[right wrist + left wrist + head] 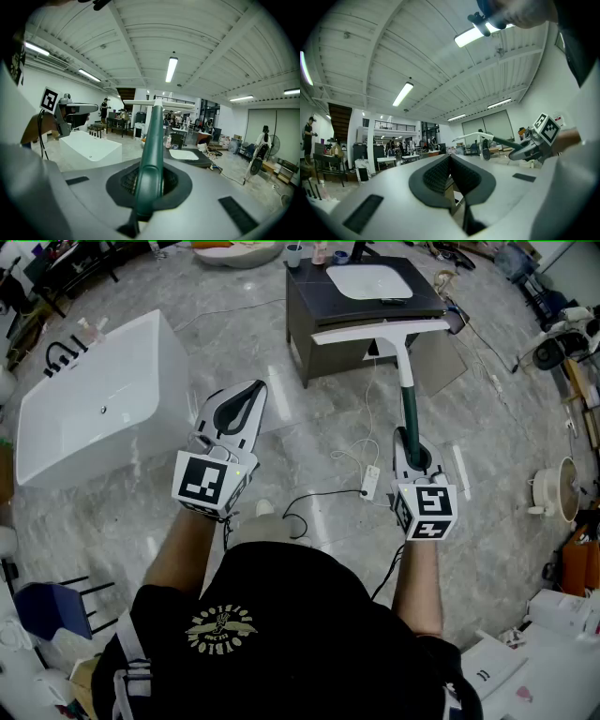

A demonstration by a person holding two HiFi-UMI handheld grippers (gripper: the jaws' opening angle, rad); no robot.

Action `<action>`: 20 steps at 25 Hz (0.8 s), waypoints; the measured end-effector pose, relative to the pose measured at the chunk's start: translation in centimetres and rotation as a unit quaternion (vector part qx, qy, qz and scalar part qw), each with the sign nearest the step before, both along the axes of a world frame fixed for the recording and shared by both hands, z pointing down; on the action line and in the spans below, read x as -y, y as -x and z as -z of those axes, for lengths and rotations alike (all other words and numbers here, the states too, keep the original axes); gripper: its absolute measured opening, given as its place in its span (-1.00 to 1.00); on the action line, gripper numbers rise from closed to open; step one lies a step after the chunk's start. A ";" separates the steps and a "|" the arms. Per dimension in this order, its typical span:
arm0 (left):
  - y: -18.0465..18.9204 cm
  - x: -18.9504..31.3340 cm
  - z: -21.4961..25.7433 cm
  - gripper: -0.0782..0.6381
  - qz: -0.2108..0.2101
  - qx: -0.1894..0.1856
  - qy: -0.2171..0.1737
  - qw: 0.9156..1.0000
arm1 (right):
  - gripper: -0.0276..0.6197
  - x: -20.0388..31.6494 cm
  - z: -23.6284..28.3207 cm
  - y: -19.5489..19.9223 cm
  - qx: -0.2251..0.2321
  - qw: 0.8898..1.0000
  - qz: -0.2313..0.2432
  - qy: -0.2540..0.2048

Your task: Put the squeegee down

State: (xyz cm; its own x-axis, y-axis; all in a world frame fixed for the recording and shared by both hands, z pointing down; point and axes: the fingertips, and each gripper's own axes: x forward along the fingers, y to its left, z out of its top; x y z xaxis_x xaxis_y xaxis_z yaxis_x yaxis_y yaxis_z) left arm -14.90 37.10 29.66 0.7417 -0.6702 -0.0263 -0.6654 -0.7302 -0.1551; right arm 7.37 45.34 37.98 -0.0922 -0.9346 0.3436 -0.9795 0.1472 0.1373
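The head camera is looking steeply down from above the person's shoulders. It is taking in the left gripper (pixel 247 392), the right gripper (pixel 412 439) and the floor (pixel 309 432) out to the far cabinet (pixel 319 320).

The left gripper view's camera is riding close behind its own jaws, facing level across the room with much ceiling above. It is catching the right gripper near its right edge.

The right gripper view's camera is sitting just behind its jaws, looking along the squeegee (pixel 152 140) toward the far cabinet. It is catching the left gripper at its left.

The head view and the right gripper view are sharing the bathtub (pixel 103 399), the cabinet and the squeegee.
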 end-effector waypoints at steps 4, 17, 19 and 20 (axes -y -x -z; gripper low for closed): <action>0.5 -0.7 0.3 -0.71 0.001 0.001 0.001 1.000 | -0.82 -0.4 -0.1 0.6 0.001 1.000 0.002 0.000; 2.9 7.7 -0.6 -0.71 0.006 0.007 0.009 1.000 | -0.82 7.0 -0.3 2.4 0.015 1.000 -0.022 -0.008; 3.2 9.5 -0.5 -0.71 0.002 0.006 0.009 1.000 | -0.82 8.5 -0.4 2.6 0.014 0.999 -0.029 -0.004; 3.2 10.4 -0.6 -0.71 0.000 0.005 0.010 1.000 | -0.82 9.2 -0.5 2.6 0.013 0.999 -0.032 -0.002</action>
